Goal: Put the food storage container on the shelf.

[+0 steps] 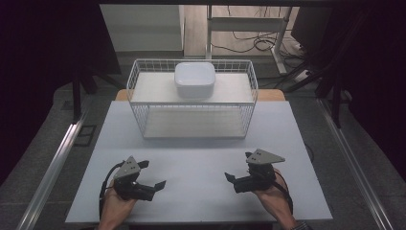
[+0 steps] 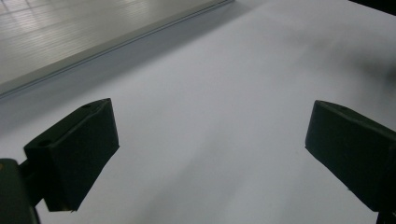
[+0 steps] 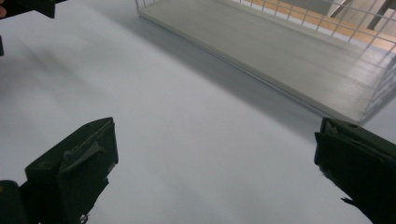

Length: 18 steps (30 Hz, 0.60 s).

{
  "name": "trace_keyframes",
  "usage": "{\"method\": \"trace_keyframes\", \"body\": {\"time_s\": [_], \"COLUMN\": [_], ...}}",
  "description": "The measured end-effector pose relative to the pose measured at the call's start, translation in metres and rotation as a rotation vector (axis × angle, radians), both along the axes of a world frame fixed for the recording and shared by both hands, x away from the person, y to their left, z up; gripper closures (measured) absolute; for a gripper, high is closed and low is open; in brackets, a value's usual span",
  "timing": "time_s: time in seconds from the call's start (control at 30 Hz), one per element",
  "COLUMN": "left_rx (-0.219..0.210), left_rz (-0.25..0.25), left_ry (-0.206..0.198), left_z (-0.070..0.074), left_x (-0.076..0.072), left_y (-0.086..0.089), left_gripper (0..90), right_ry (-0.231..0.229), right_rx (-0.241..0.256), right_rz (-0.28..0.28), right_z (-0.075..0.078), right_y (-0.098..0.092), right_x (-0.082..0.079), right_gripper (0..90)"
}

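Right now both grippers sit low over the near half of the white table (image 1: 191,158), nothing held. Left gripper (image 1: 152,174) at about 7 o'clock on the table, jaws spread wide apart, tips pointing toward 3 o'clock; the left gripper view shows bare table surface (image 2: 210,116) between the two black jaws. Right gripper (image 1: 238,166) at about 5 o'clock, jaws also wide apart, tips pointing toward 9 o'clock, facing the left one; the two are well apart. Each has a grey three-cornered plate on top and a cable trailing back by the person's hand. White wire basket (image 1: 192,96) stands at 12 o'clock on the table's far half, two levels. White lidded container (image 1: 195,79) rests on the basket's upper shelf, near centre. Right gripper view shows the basket's lower shelf (image 3: 289,51) at 1 o'clock, well apart from the jaws.
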<state>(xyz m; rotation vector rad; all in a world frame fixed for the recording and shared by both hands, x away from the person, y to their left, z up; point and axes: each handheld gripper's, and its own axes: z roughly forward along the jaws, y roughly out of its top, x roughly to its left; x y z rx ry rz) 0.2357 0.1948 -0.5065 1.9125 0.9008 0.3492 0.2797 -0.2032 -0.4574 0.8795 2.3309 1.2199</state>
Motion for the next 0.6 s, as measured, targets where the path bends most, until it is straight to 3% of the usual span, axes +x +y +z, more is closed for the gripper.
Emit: {"method": "trace_keyframes", "body": {"time_s": [0.3,0.6], "left_rx": [0.023,0.081], "left_rz": [0.028,0.038], "left_ry": [0.002,0.034], "left_z": [-0.005,-0.015], "left_x": [-0.009,-0.015], "left_y": [0.009,0.011], "left_gripper": [1.9,1.4], "right_ry": [0.010,0.038], "right_rx": [-0.005,-0.019], "right_rz": [-0.035,-0.069], "right_z": [-0.011,-0.023], "right_y": [-0.017,-0.032], "right_x": [-0.007,-0.013], "right_gripper": [0.0,0.0]}}
